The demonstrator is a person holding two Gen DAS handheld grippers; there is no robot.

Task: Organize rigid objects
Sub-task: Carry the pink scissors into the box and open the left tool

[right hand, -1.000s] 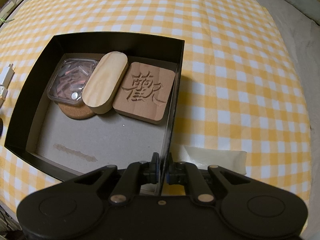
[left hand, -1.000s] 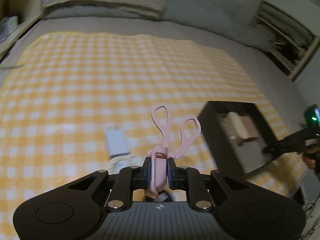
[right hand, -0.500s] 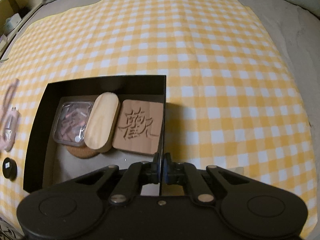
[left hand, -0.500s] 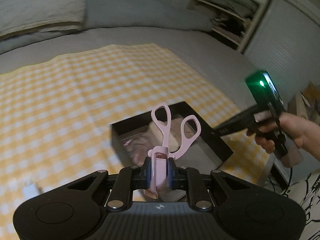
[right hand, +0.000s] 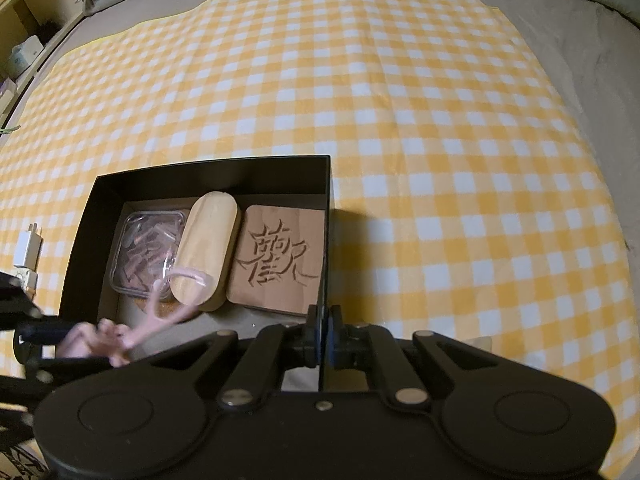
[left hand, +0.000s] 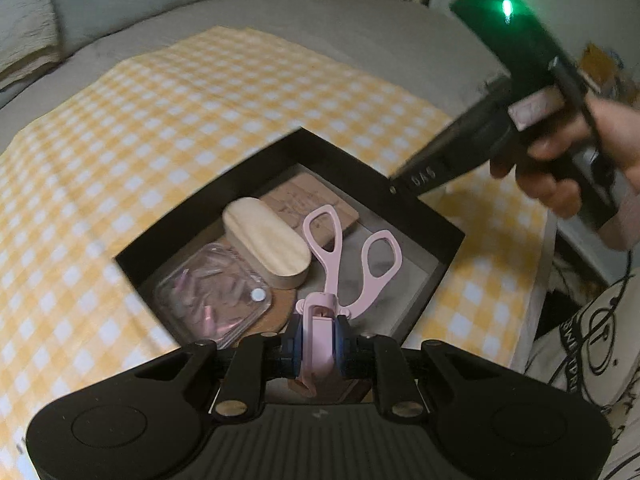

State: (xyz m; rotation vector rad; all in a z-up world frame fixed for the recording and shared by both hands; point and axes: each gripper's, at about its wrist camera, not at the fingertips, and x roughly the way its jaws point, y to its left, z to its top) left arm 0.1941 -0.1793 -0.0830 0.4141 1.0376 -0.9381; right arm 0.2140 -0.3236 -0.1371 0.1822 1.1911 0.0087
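Note:
My left gripper [left hand: 318,340] is shut on a pink eyelash curler [left hand: 344,256] and holds it above the open black box [left hand: 432,216], handles pointing forward. The curler shows blurred in the right wrist view [right hand: 168,304] over the box's near left part. My right gripper [right hand: 325,332] is shut on the box's right wall [right hand: 326,240]. In the box lie a clear case of pink pieces [right hand: 146,248], a pale oval wooden case [right hand: 206,248], a carved wooden square [right hand: 280,260] and a cork coaster [left hand: 286,302] beneath them.
The box sits on a yellow checked cloth [right hand: 360,80] spread on a grey bed. A white charger plug [right hand: 28,250] lies on the cloth left of the box. A pillow [left hand: 24,44] lies at the far left. Shelves [right hand: 24,40] stand beside the bed.
My left gripper has carried the curler rightwards from over the cloth to above the box. My right gripper kept its hold on the box wall as the view pulled back.

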